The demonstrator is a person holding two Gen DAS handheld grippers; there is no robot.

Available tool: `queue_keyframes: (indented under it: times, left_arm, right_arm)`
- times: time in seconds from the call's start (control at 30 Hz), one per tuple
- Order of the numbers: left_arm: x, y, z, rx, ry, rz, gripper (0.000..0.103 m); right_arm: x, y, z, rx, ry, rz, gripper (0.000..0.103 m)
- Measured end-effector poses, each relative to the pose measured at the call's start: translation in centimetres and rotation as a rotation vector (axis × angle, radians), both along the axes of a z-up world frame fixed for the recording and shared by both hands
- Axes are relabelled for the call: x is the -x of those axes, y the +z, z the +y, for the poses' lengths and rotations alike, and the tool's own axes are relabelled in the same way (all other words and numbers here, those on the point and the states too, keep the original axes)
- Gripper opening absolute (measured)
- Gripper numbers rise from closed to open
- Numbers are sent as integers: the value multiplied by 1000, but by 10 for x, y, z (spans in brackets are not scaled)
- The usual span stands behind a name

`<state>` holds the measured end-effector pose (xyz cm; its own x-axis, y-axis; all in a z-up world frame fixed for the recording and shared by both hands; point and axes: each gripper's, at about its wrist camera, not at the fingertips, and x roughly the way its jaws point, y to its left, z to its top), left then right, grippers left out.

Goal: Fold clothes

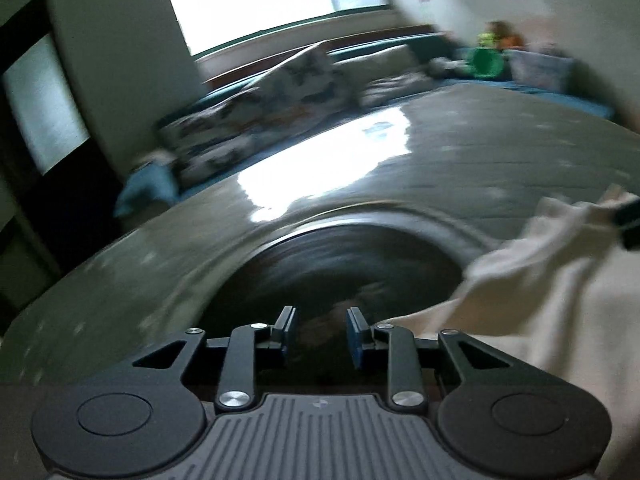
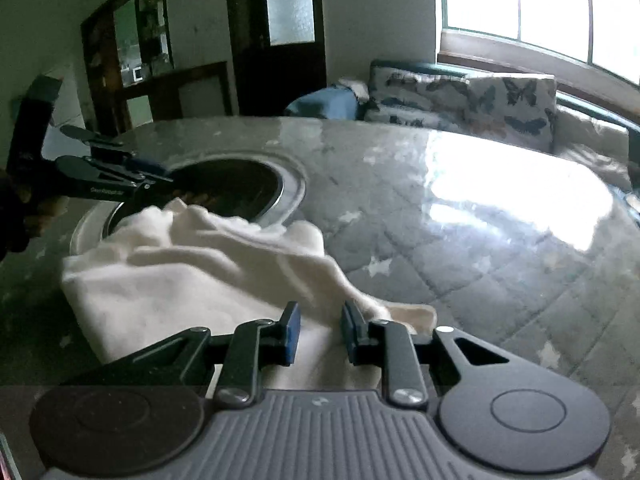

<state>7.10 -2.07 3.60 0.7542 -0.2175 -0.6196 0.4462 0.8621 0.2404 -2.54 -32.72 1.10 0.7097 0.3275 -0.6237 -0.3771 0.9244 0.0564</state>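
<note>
Early going: white cloth (image 2: 192,280) lies rumpled and unfolded on the worktop (image 2: 440,216), both grippers' fingers (image 1: 320,334) (image 2: 320,334) open, empty.

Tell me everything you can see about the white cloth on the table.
The white cloth is a soft, thick-looking cream fabric, rumpled and loosely bunched, not yet folded. It lies on the grey patterned table, its far edge overlapping the rim of the round dark opening. The right gripper is open over its near edge, fabric between the fingers.
</note>
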Motion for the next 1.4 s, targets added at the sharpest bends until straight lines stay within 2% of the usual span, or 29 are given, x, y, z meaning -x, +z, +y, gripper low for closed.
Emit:
queue_keyframes:
  times: [0.07,0.13,0.23,0.3,0.4,0.5,0.6,0.7,0.83,0.93,1.07,1.13,1.23,1.4]
  left_arm:
    - [9,8,6,54,-3,1,28]
    - [26,19,6,134,-58,5,28]
    - [53,28,-5,198,-163,-3,29]
    - [69,27,-16,190,-242,-10,30]
    - [75,11,-29,102,-272,5,31]
    - [65,-10,-22,19,-201,50,30]
    - [56,-10,-6,66,-159,78,32]
    - [55,5,-9,78,-140,35,31]
    - [52,17,-24,159,-204,25,31]
    - [35,6,-46,131,-232,42,30]
    - [7,-15,-53,90,-163,80,30]
    - [-1,-18,-48,120,-141,98,32]
    - [1,-12,-45,127,-122,93,32]
    - [24,5,-25,139,-106,51,32]
  right_arm:
    - [1,7,2,-2,8,-20,23]
    - [-4,11,5,-5,11,-19,23]
    - [-12,13,10,-14,13,-9,24]
    - [-17,11,14,-27,17,3,24]
    - [-23,5,19,-8,18,12,26]
    - [-28,-1,15,-13,-8,28,26]
    - [-26,1,9,-24,-32,24,26]
    - [-22,6,8,-22,-32,5,30]
    - [-22,9,15,-37,-17,-13,31]
    - [-24,5,23,-30,-8,-6,33]
    - [-26,-2,22,-22,-28,8,33]
    - [-26,-1,17,-23,-51,5,33]
    - [-20,5,8,-33,-85,-12,34]
    - [4,11,-3,-84,-70,-29,40]
